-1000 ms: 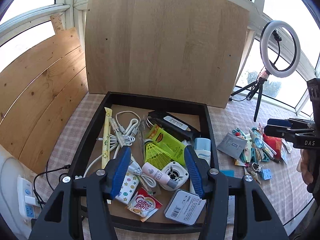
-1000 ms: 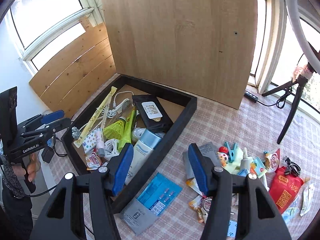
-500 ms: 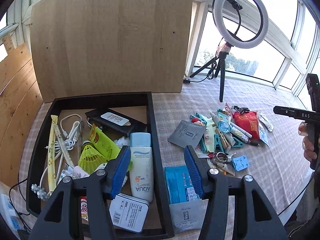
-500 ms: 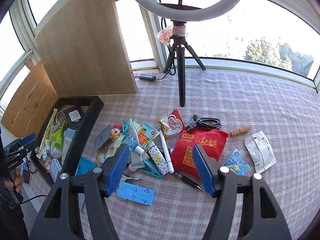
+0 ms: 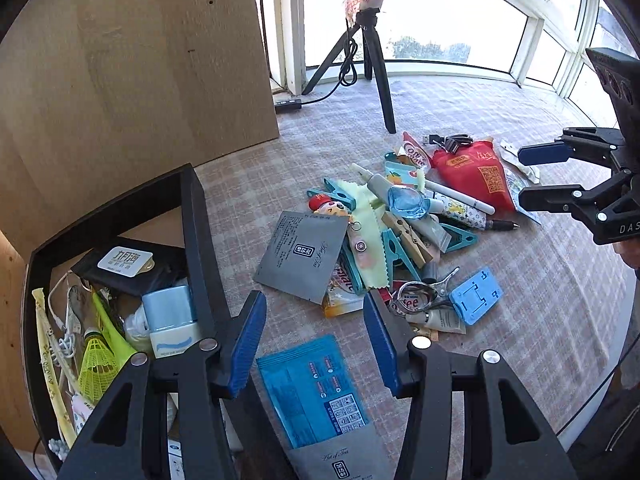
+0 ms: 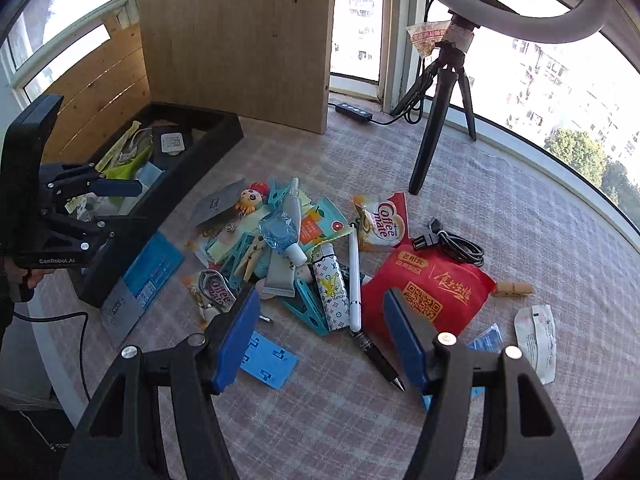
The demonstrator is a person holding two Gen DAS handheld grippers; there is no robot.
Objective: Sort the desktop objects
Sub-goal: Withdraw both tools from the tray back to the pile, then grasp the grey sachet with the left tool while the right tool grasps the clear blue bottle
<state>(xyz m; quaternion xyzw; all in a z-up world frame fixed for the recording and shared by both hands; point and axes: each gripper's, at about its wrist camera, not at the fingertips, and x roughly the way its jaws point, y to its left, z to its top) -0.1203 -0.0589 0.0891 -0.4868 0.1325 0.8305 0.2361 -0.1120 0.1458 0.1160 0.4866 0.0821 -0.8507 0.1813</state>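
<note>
From the left wrist camera, the left gripper (image 5: 314,340) is hanging over the checked tablecloth (image 5: 520,320), its blue pads apart and narrowing with nothing between them; a blue sachet (image 5: 316,388) is lying on the cloth just below the gap, overlapping a grey tea packet (image 5: 340,464) at the bottom edge. To the left, the black tray (image 5: 196,232) is holding a black wipes pack (image 5: 128,264), a pale blue bottle (image 5: 170,312), a yellow-green shuttlecock (image 5: 98,364) and white cables. Ahead, the loose pile is spreading across the cloth: a grey sachet (image 5: 304,254), teal clips, a wooden clothespin (image 5: 406,236), a blue phone stand (image 5: 476,296) and a red pouch (image 5: 472,172). The right gripper (image 5: 540,172) is showing at the right edge, above the cloth beyond the pouch. From the right wrist camera, the right gripper (image 6: 320,340) is hovering over the near side of the pile, jaws apart and closing slightly, gripping nothing; a white pen (image 6: 354,280) and a black pen (image 6: 378,354) are lying in the gap, the red pouch (image 6: 432,292) beside the right pad, the blue phone stand (image 6: 268,360) beside the left pad. The left gripper (image 6: 116,204) is hanging beside the black tray (image 6: 192,168), at the left
</note>
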